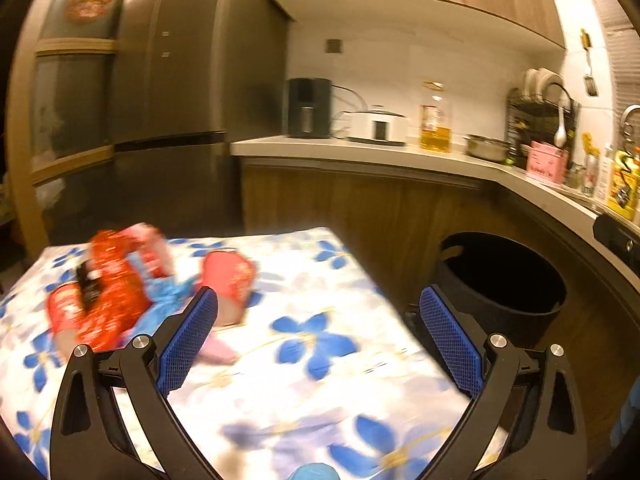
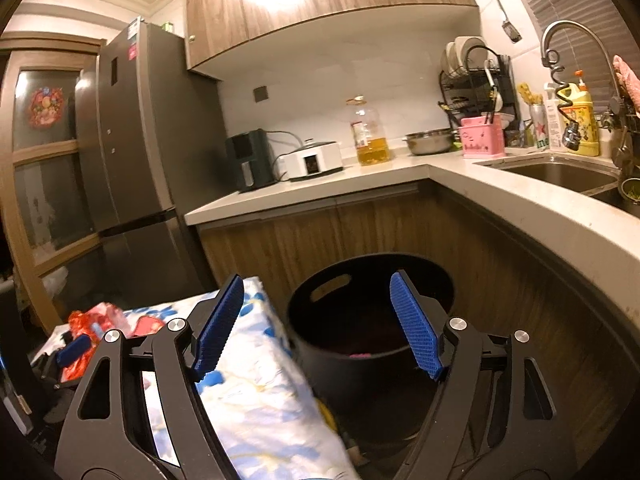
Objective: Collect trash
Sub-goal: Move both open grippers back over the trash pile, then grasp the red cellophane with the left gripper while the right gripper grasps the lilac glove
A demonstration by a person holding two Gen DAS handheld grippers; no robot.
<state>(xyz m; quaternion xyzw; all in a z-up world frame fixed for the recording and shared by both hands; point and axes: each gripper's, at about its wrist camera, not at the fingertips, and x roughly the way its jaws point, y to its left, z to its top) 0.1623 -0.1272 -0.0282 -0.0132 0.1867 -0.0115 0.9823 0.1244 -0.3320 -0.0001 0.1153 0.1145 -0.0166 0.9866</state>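
Both grippers, left and right, spread wide, gripping nothing. Red and pink wrappers heaped on flowered tablecloth. Black bin on floor beside table, below counter.

- The trash is a blurred heap of red and pink wrappers with a bit of blue wrapping, lying on the flower-patterned surface toward its far left part.
- The bin is a round black bucket with handle slots in its wall, standing upright on the floor just right of the surface, below the kitchen counter. Something pink lies inside it.
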